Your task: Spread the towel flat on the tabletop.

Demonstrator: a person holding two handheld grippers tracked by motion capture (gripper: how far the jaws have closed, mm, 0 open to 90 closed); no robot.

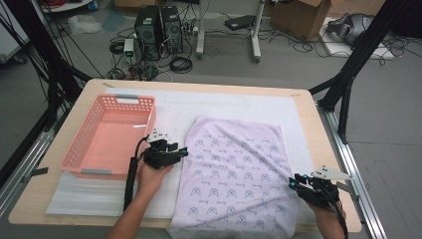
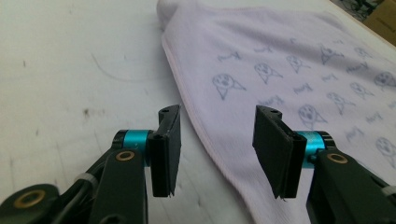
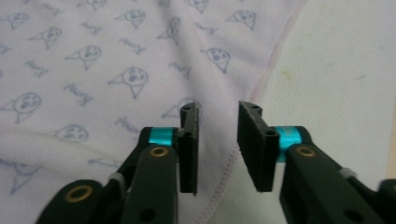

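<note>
A pale lilac towel [image 1: 234, 169] with small blue prints lies spread on the white mat, its near end hanging over the table's front edge. My left gripper [image 1: 183, 151] sits at the towel's left hem, open; in the left gripper view the towel [image 2: 280, 60] edge runs between the jaws of the left gripper [image 2: 217, 144]. My right gripper [image 1: 292, 181] is at the towel's right hem near the front, open, and in the right gripper view the stitched hem of the towel [image 3: 116, 70] passes between the jaws of the right gripper [image 3: 217, 140]. Neither holds cloth.
A pink plastic basket [image 1: 79, 149] stands empty on the left of the table. A white foam mat [image 1: 174, 107] covers most of the wooden tabletop [image 1: 311, 124]. Beyond the table are computer towers, cables and black frame legs on the floor.
</note>
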